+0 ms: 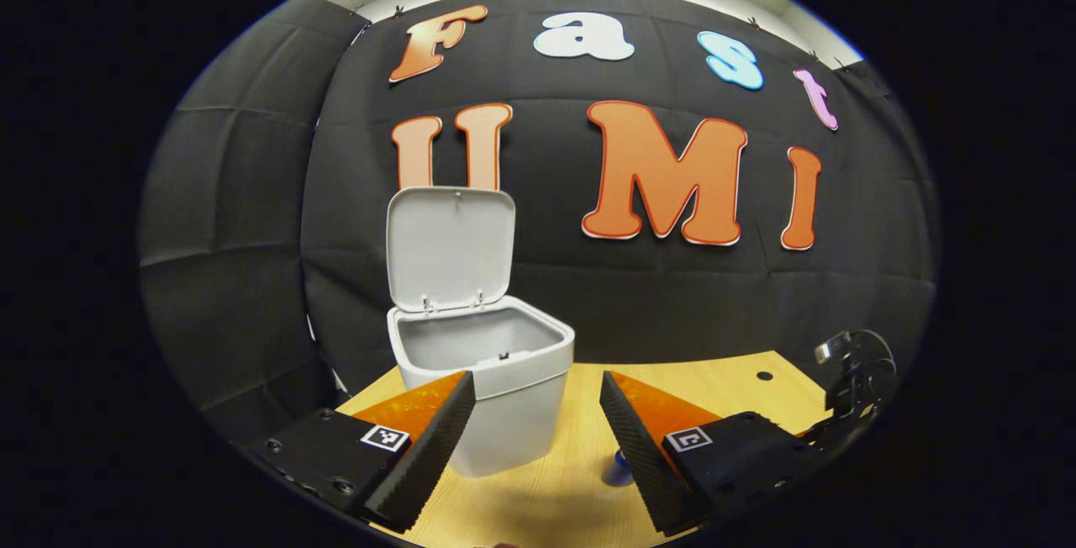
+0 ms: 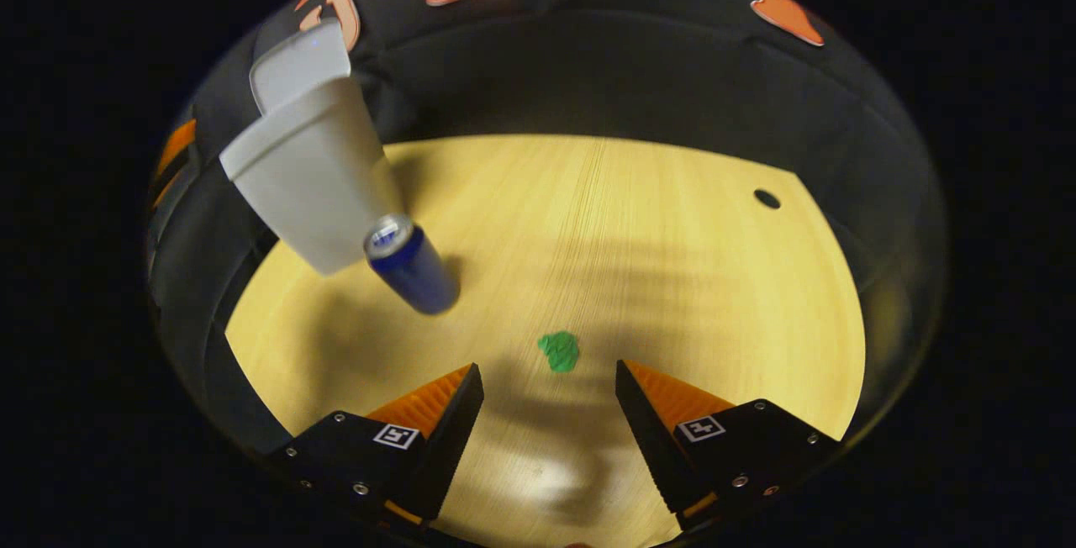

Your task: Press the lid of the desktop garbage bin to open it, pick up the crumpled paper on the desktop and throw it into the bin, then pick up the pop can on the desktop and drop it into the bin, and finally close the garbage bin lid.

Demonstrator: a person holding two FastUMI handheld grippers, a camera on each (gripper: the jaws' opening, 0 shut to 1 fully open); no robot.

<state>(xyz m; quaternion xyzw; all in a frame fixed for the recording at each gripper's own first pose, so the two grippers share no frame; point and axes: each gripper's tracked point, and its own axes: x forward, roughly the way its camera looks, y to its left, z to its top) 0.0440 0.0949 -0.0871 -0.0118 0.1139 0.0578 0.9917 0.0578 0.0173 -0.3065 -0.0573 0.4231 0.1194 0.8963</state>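
In the left gripper view, the left gripper (image 1: 538,388) stood wide apart with nothing between its fingers, each finger base carrying a small square black-and-white marker. Just ahead, the white garbage bin (image 1: 504,397) sat on the wooden desktop (image 1: 714,380), its lid (image 1: 450,247) raised upright. In the right gripper view, the right gripper (image 2: 549,380) was likewise spread and empty, hovering above the desk. The green crumpled paper (image 2: 559,351) lay just beyond its fingertips. Farther off, the blue pop can (image 2: 410,266) stood beside the bin; no writing on it was legible.
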